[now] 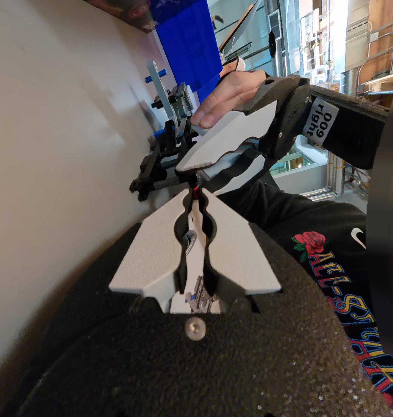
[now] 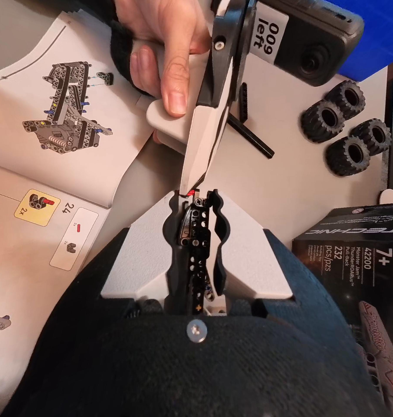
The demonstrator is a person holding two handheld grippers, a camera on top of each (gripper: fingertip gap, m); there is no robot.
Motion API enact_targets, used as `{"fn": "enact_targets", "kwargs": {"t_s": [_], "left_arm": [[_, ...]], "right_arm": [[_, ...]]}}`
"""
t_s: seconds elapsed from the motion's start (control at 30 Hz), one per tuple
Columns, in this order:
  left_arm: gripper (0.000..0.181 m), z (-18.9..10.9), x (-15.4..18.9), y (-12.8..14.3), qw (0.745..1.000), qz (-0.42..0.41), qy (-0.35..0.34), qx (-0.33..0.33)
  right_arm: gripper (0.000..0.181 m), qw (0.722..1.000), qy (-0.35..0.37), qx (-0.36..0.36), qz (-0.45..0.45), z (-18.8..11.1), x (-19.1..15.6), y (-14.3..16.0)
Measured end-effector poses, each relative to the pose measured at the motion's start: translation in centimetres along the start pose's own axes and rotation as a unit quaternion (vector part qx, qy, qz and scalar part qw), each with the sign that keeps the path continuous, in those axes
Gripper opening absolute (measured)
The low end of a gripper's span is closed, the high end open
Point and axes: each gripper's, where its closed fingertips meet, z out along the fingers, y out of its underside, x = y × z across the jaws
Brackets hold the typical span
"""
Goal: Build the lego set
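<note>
White table (image 2: pixel 247 180): tyres (image 2: pixel 346 126), booklet (image 2: pixel 55 112), box (image 2: pixel 348 259)

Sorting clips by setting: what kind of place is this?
Probably a workshop or lab bench used for toy building: an open instruction booklet, loose tyres and the set's box lie on a white table, with bare pipes and wood framing behind.

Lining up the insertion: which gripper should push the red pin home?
Left. The left gripper pinches the red pin at its tip, right against the black lego assembly. The right gripper is shut on that assembly, so it likely serves better as the brace.
</note>
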Motion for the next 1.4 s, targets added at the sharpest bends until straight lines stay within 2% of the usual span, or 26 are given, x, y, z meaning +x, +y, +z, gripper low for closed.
{"fn": "enact_targets", "kwargs": {"t_s": [0.1,0.3,0.57,1.07,1.4], "left_arm": [[0.003,0.1,0.0,0.0,1.000,0.002,-0.002,0.002],[0.002,0.1,0.0,0.1,1.000,-0.010,0.010,-0.008],[0.002,0.0,0.0,0.0,0.999,-0.015,0.029,-0.022],[0.002,-0.1,-0.3,-0.6,0.999,-0.038,0.022,0.025],[0.002,-0.4,-0.3,-0.5,1.000,-0.022,0.012,0.008]], "right_arm": [[0.029,1.000,-0.007,0.008,0.017,0.0,0.0,0.0],[0.029,1.000,-0.003,0.019,-0.024,0.1,-0.1,-0.1],[0.029,0.998,-0.053,0.036,-0.022,0.3,-0.2,-0.2],[0.029,1.000,-0.001,0.019,0.000,0.3,0.5,0.0],[0.029,1.000,0.013,0.010,-0.003,0.6,0.7,-0.1]]}}
